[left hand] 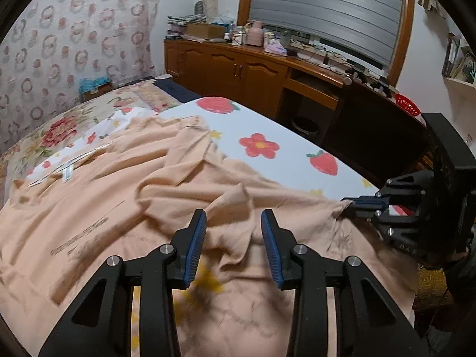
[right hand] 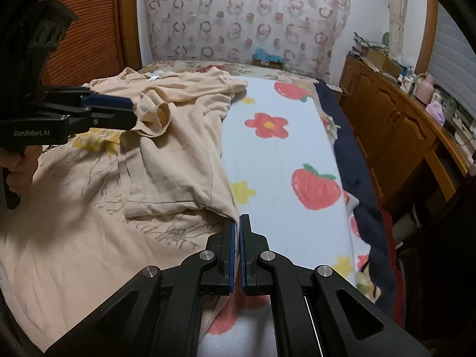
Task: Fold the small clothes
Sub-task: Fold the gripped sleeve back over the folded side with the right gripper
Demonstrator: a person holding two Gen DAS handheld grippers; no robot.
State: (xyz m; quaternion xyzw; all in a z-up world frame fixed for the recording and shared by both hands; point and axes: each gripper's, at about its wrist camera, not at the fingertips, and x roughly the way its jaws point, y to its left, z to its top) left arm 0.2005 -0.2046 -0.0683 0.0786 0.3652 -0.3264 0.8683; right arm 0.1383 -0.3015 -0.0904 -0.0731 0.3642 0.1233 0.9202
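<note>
A peach T-shirt (left hand: 119,196) lies rumpled and inside out on a white blanket (left hand: 285,136) printed with strawberries and flowers. My left gripper (left hand: 233,223) is open and hovers over a raised fold near the shirt's middle. My right gripper (right hand: 239,223) is shut on the shirt's edge (right hand: 229,212); in the left wrist view it shows at the right (left hand: 348,205), pinching that edge. In the right wrist view the left gripper (right hand: 131,113) sits by the bunched cloth at the left. The shirt (right hand: 178,136) has a faint print on its near part.
A wooden dresser (left hand: 253,68) crowded with boxes and bottles stands beyond the bed. A dark blue blanket (right hand: 351,160) lies along the bed's right edge. A floral quilt (left hand: 56,128) and patterned curtain (right hand: 244,12) lie at the far end.
</note>
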